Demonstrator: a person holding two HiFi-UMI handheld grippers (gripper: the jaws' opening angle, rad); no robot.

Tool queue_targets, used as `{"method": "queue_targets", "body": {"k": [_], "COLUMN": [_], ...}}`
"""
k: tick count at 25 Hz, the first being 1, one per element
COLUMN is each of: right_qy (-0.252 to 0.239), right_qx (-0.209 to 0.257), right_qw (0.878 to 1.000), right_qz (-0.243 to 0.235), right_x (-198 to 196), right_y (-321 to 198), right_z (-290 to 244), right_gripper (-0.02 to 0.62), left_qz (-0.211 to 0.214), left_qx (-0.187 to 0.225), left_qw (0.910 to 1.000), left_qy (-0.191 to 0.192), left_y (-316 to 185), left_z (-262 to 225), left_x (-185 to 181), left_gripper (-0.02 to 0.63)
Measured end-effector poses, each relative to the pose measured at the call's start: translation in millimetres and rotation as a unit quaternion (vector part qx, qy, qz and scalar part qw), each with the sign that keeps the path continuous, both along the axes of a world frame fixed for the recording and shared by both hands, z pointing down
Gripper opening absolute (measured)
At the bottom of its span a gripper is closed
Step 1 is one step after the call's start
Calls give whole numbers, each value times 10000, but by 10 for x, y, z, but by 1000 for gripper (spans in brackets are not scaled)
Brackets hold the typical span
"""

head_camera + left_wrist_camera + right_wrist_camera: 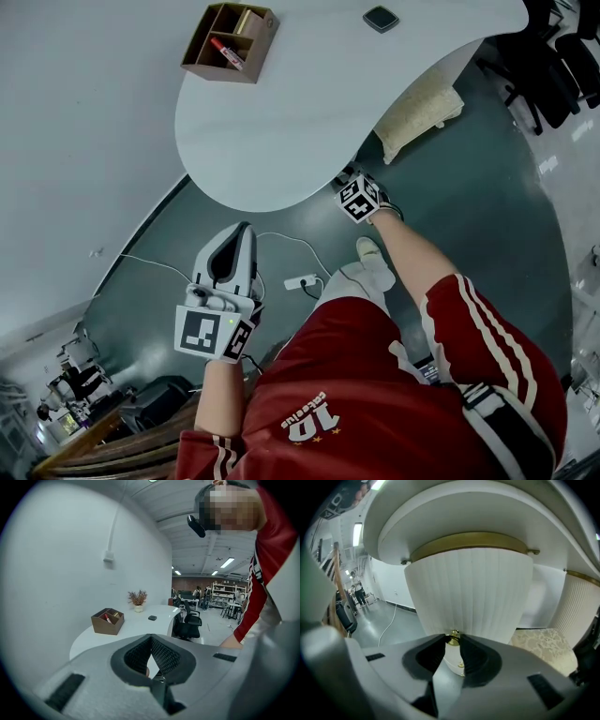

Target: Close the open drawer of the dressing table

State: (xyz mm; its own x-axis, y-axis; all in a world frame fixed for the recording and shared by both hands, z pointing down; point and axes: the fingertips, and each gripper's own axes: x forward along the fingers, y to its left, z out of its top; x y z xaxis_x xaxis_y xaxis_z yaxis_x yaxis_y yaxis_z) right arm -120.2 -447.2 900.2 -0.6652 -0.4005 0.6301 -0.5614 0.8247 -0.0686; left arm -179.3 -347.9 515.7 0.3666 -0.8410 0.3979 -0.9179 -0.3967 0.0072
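The dressing table's white top (pixel 309 122) curves across the head view. In the right gripper view its ribbed white drawer front (pixel 468 592) with a gold band fills the picture under the top. My right gripper (pixel 453 642) is shut on the drawer's small gold knob (pixel 453 636), with one fingertip on each side of it. From above, only this gripper's marker cube (pixel 361 199) shows at the table's edge; the jaws are hidden beneath the top. My left gripper (pixel 239 231) hangs shut and empty above the floor, apart from the table.
A wooden organiser (pixel 230 42) and a small black object (pixel 381 18) lie on the top. A cream cushioned stool (pixel 419 117) stands to the right of the drawer. A power strip with white cable (pixel 300 281) lies on the floor. Black office chairs (pixel 553 56) stand beyond.
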Motion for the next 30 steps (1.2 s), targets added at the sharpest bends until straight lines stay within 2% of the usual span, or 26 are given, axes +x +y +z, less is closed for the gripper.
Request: {"method": "queue_targets", "body": {"k": [9,12,14,16,25,30], "right_qy": [-89,-33,-3,9,277,421], "right_qx": [218,99,-54,-86,4,57], "right_qw": [9997,9999,10000,9999,9993,9986], "right_qz": [51,65,39,71,249,308], "right_x": [-109,-121,-104,-60,220,418], "right_y": [-157,-144,-91,-51,194,468], "right_z": [-7,7,6,-46,-379,-660], "right_gripper": [106,110,155,155,155,155], "left_qz": [-95,-74,-64,-76,-296,-461], "left_qx": [121,126,151,183,363,512], "left_qw": [9999,9999,9999,9998,9984,9953], "left_qy": [-48,-46,-40,-3,306,688], "left_y": [-69,-54,-23,11,301,557], "left_z": [-38,-41,-71,-121,-392,-603], "left_x": [-152,-148,-131,-128,-242,-300], "left_gripper": [5,5,5,5,5,5]}}
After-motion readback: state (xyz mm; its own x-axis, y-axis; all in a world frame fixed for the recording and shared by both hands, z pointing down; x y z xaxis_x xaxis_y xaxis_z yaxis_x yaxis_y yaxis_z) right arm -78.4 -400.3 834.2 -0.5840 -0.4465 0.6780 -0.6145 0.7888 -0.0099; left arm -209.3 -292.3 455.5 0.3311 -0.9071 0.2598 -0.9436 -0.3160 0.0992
